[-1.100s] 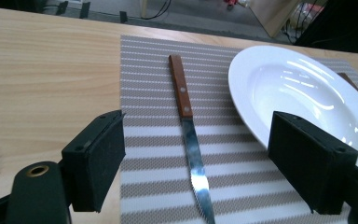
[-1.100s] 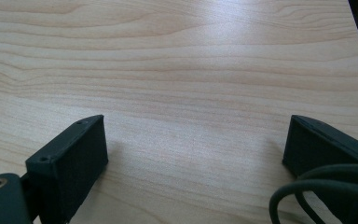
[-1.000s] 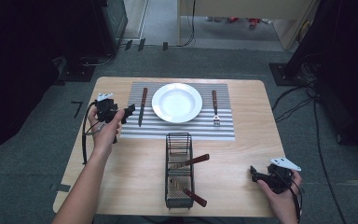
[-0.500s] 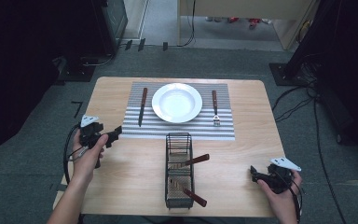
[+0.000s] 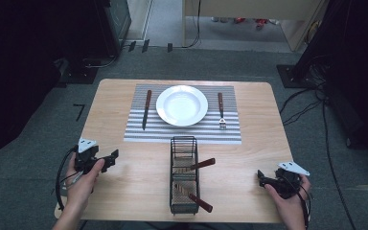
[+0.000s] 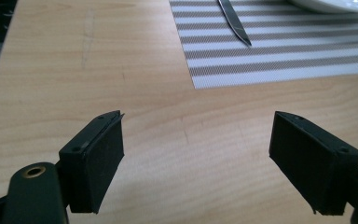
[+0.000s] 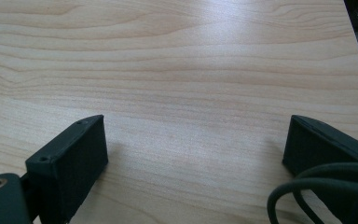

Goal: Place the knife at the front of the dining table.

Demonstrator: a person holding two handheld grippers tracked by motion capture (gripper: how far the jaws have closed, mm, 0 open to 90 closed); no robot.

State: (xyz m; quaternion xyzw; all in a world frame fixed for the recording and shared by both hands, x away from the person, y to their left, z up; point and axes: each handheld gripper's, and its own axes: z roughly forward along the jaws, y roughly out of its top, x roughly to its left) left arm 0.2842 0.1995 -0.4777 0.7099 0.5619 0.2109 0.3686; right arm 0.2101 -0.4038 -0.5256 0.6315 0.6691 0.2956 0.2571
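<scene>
Now my left gripper [image 5: 109, 157] sits lower left, jaws wide apart, holding nothing; my right gripper [image 5: 263, 180] rests lower right, jaws apart too, both clear of the basket [image 5: 183, 175].

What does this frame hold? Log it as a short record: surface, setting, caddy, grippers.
surface: wooden table with striped placemat
setting: white plate on the mat, knife to its left, fork to its right
caddy: wire caddy near the front edge, two brown-handled utensils in it
left gripper: open, holding nothing
right gripper: open, holding nothing
</scene>
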